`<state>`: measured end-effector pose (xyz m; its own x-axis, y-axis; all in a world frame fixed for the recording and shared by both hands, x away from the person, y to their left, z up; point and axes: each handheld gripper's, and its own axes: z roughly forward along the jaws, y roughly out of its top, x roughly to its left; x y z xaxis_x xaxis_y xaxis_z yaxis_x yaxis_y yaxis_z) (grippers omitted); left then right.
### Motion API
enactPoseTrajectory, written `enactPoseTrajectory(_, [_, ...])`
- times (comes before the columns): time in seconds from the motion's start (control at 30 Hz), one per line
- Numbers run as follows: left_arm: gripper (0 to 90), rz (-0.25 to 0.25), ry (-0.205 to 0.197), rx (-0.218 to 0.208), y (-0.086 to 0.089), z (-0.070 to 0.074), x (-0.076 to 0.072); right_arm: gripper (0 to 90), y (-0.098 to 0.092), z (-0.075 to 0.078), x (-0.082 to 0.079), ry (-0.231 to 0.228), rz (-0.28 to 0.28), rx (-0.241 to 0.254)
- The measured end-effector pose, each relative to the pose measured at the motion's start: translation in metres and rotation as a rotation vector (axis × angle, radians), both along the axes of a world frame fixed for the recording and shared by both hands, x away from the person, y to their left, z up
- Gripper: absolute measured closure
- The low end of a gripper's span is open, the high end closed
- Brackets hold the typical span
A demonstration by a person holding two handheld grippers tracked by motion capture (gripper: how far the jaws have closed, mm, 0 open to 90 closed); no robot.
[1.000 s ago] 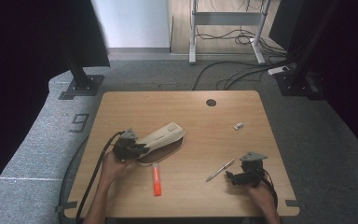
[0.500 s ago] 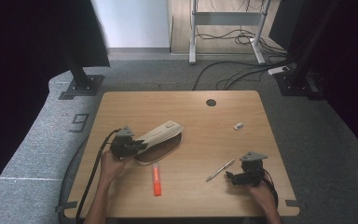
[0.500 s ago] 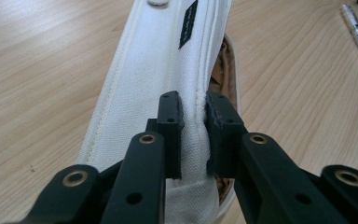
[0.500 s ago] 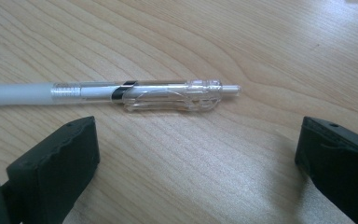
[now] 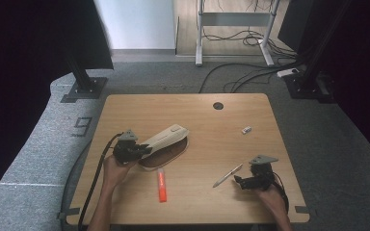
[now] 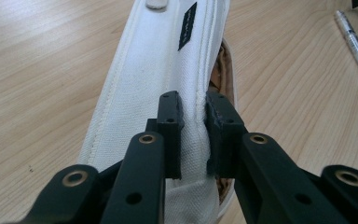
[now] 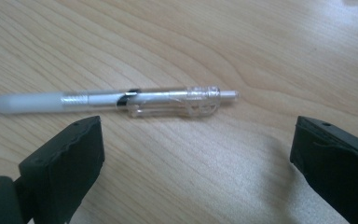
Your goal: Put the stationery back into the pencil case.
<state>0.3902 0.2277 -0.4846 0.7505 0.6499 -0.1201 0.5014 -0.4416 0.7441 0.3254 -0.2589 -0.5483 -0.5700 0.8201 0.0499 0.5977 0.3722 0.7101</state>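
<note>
We are working at the wooden table [image 5: 139, 108], whose far edge carries a small round dark hole [image 5: 218, 105]; on the grey floor just left of it a large "9" [image 5: 82, 126] is marked. The biggest thing on the table is the white canvas pencil case [image 5: 166, 137], lying slantwise left of centre with its brown inside showing; it carries a small black label [image 6: 187, 25] whose writing we cannot read. Our left gripper [image 5: 136, 149] is pinching the near end of the case, its jaws closed tight on a fold of the white fabric. Our right gripper [image 5: 239, 181] is resting near the right front of the table with its jaws spread wide and gripping nothing. Just beyond those jaws the clear pen [image 7: 121, 100] is lying flat on the wood. An orange marker [image 5: 162, 186] is lying near the front edge, and a small white eraser [image 5: 246, 129] is sitting well apart toward the far right.
</note>
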Motion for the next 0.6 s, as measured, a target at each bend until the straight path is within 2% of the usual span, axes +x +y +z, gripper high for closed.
enactPoseTrajectory(0.23, [77.0, 0.000, 0.005, -0.014, 0.001, 0.001, 0.000, 3.4, -0.001, 0.012, 0.004, -0.017, 0.008, 0.017])
enactPoseTrajectory(0.6, [76.9, -0.007, 0.011, -0.023, 0.002, 0.000, 0.001, 4.3, -0.008, 0.025, 0.023, -0.016, 0.007, 0.047])
